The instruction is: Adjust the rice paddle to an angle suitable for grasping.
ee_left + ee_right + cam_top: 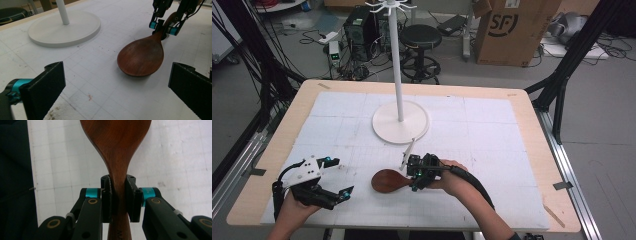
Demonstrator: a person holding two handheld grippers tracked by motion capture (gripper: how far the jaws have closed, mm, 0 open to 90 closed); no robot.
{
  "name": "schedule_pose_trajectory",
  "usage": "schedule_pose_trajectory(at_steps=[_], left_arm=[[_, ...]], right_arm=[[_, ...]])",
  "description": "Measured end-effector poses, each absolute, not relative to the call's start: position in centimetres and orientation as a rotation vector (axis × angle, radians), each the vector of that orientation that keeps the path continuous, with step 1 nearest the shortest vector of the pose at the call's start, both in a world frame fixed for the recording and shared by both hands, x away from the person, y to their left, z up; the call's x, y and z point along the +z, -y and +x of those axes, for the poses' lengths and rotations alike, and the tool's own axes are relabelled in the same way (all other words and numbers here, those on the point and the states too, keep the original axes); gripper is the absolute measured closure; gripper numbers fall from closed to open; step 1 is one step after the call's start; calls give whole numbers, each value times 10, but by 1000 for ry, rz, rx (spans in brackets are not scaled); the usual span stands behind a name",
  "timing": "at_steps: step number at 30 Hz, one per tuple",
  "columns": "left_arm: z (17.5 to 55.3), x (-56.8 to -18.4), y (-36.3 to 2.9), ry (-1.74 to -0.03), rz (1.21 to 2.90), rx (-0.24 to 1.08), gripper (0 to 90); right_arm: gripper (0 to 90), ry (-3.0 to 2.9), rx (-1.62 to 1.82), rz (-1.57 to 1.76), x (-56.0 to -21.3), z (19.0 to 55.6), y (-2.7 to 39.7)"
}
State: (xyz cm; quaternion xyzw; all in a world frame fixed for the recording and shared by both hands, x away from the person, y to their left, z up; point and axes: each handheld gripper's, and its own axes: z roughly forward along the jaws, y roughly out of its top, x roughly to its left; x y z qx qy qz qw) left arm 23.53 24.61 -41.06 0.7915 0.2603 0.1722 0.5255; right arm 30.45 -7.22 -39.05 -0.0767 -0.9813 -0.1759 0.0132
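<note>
Black, toothed jaws stand wide apart on my left gripper, empty, hovering over the white mat near the table's near-left corner. Its own view looks between those jaws at the wooden spoon, bowl toward it and well short of them.

Moving right, the spoon lies near the middle of the near edge. Its bowl rests on the mat, hollow side up. Its long axis runs roughly along that edge, bowl pointing toward the left side, handle running right and rising a little into my right gripper.

That gripper is closed on the spoon at the neck, just behind the bowl; both pads press the wood from either side, with the handle running back between the gripper's linkages.

Behind, toward the table's middle, stands the white stand, its round base on the mat and its hooks high on the pole.

I judge the grasp done and the lift barely begun, since the bowl looks to be touching the mat. If the stand is the goal, carrying and hanging remain. I cannot see a hole at the handle's end.
</note>
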Motion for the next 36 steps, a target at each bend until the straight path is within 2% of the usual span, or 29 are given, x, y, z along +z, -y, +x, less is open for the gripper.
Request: schedule_pose_trajectory(at_steps=[15,29,32,36], left_arm=[[235,-411,-246,-623,1895,413,16],[236,-411,-246,-625,1898,409,16],[236,-411,-246,-624,1900,408,16],[236,-412,-246,-626,1900,407,16]], right_arm=[[776,3071,-521,-23,-401,300,45],[764,3071,-491,38,-407,301,40],[745,3077,-475,36,-409,301,39],[657,3071,-511,-8,-406,303,41]])
